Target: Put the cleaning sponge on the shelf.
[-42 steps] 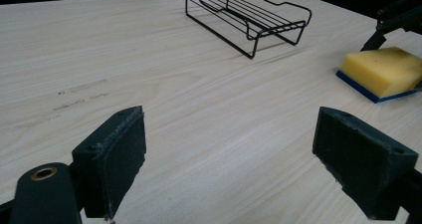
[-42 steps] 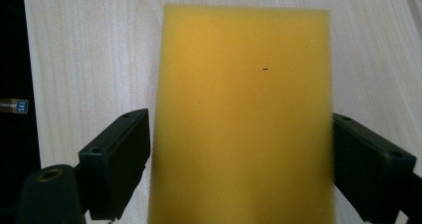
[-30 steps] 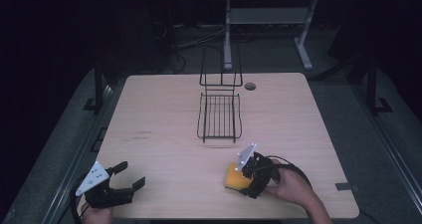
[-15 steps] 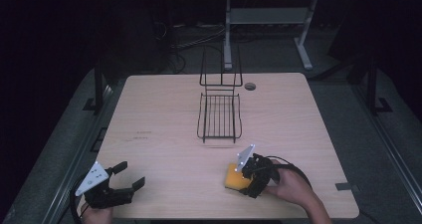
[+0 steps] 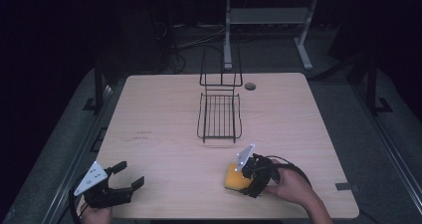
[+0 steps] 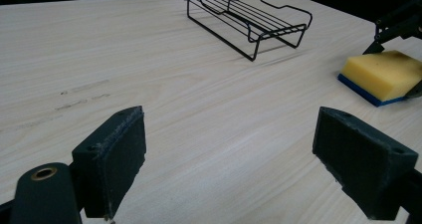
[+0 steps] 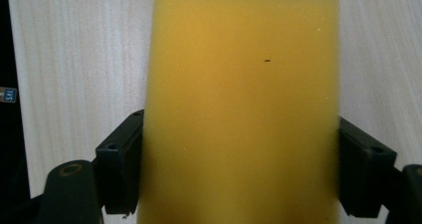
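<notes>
Right gripper view: yellow sponge (image 7: 239, 109) lying flat on the pale worktop (image 5: 159, 114), near the front edge on the person's right. Seen from the left gripper view, blue scouring layer underneath. Right tongs (image 7: 244, 164) astride it, one pad against each long side, gripping lightly with no bulge showing in the foam. Likely a pick-up in hand, so worth firming the squeeze a little before any lift, since soft foam gives and can slip out of a shallow pinch. Better to bite low enough to catch the stiffer blue layer, yet without scraping the pads along the wood. Then lift straight up and level, avoiding any twist that would peel one edge free. Black wire rack (image 5: 219, 117) well apart from the sponge, farther up the middle of the worktop, lower tray empty and open toward the person, probably the place to carry it; approach from the front and above its low rim rather than across the tall back frame. Left tongs (image 5: 127, 176) spread wide and holding nothing, low over the front left corner, well clear of the sponge; fine to leave there, or to bring up beside the rack if the light wire frame looks apt to slide.
</notes>
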A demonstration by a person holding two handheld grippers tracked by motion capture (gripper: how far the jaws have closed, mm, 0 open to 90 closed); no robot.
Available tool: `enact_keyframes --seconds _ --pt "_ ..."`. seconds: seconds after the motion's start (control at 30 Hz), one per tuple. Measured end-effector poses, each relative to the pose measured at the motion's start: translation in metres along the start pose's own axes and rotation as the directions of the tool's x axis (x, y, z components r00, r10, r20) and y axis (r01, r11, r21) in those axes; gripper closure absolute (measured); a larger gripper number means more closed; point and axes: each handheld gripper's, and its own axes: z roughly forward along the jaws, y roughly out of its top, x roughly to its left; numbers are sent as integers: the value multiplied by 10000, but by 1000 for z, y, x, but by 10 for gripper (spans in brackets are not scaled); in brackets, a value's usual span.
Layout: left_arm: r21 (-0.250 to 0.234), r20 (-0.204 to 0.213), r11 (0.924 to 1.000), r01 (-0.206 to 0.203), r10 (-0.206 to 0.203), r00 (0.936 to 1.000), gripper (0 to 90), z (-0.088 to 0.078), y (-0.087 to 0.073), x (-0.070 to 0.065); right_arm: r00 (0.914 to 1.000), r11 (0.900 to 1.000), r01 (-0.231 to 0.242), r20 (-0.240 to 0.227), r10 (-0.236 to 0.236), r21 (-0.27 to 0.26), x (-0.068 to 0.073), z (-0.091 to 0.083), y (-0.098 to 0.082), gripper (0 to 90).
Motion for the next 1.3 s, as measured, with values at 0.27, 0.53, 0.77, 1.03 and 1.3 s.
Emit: enact_keyframes --seconds 0.27,0.53,0.77,1.03,1.3 --pt "9 -10 10000 -29 29 10000 128 0 0 -1 9997 9994 219 -76 -221 -284 -5 -12 12 215" --pt "10 -10 10000 -29 29 10000 128 1 0 -1 9987 9981 457 -226 -467 -409 -14 -20 26 215" --pt "-3 28 10000 -47 47 10000 128 1 0 -1 9979 9977 476 -408 -496 -483 -27 -26 35 214" --pt "-7 -15 10000 -33 33 10000 128 0 0 0 9979 9971 440 -452 -468 -622 -41 -32 46 214" --pt "-19 -24 10000 -24 24 10000 128 0 0 0 9966 9976 474 -653 -506 -506 -49 -31 55 214"
